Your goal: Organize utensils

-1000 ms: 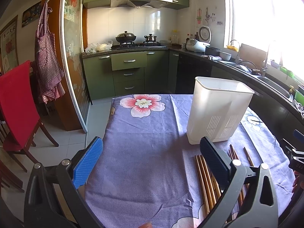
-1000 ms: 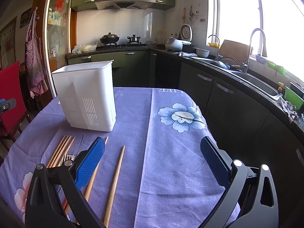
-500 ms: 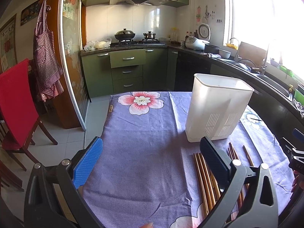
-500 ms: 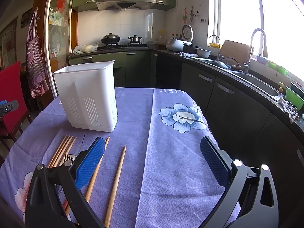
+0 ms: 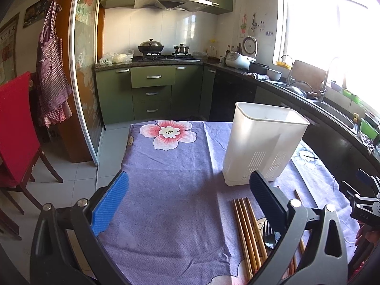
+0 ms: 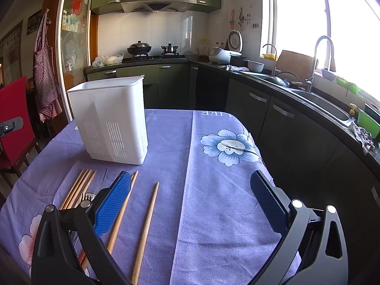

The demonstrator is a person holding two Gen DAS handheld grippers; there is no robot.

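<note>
Both grippers hover over the table with fingers spread wide and nothing between them. Left gripper (image 5: 188, 201) hangs above bare purple cloth (image 5: 166, 190), its right blue pad (image 5: 266, 201) just in front of the white holder (image 5: 263, 142). Right gripper (image 6: 190, 201) hangs over the cloth to the right of the holder (image 6: 111, 121), its left pad (image 6: 111, 206) above one chopstick.

The holder stands upright on the cloth and looks empty from what its rim shows. Just in front of the holder lies a bundle of chopsticks (image 6: 78, 187), side by side, pointing toward it. A dark fork (image 5: 268, 235) lies among them, partly hidden by the left gripper's finger. Nearer the right gripper, two more chopsticks lie apart from the bundle: one (image 6: 123, 211) passes under the left pad, and a single one (image 6: 146, 230) lies to its right, clear of both pads.
</note>
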